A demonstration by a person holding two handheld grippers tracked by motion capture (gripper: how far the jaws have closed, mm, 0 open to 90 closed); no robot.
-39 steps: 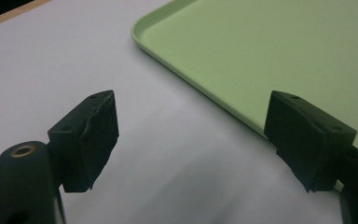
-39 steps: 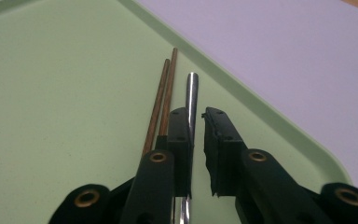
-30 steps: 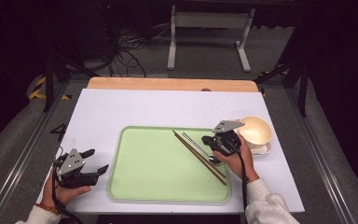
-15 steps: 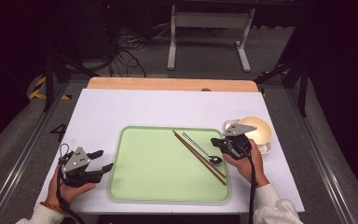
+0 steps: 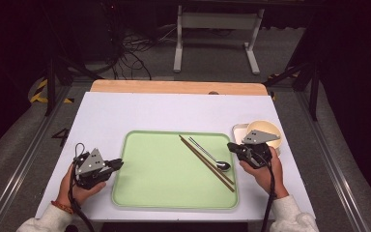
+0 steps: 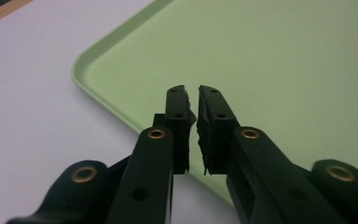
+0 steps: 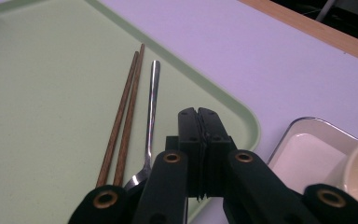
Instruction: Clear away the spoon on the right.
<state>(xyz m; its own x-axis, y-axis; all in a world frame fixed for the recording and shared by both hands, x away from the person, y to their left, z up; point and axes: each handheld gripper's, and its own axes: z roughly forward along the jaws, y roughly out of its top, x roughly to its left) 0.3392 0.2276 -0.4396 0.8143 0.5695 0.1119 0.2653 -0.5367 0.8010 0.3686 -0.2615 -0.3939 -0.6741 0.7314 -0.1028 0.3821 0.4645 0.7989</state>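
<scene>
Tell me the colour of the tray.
Pale green; the tray shows best in the high view.

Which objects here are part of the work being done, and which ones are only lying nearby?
Part of the work:
- pale green plastic tray
- pair of brown wooden chopsticks
- slim silver metal spoon

Just nearby:
- cream round bowl
- small white square dish
</scene>
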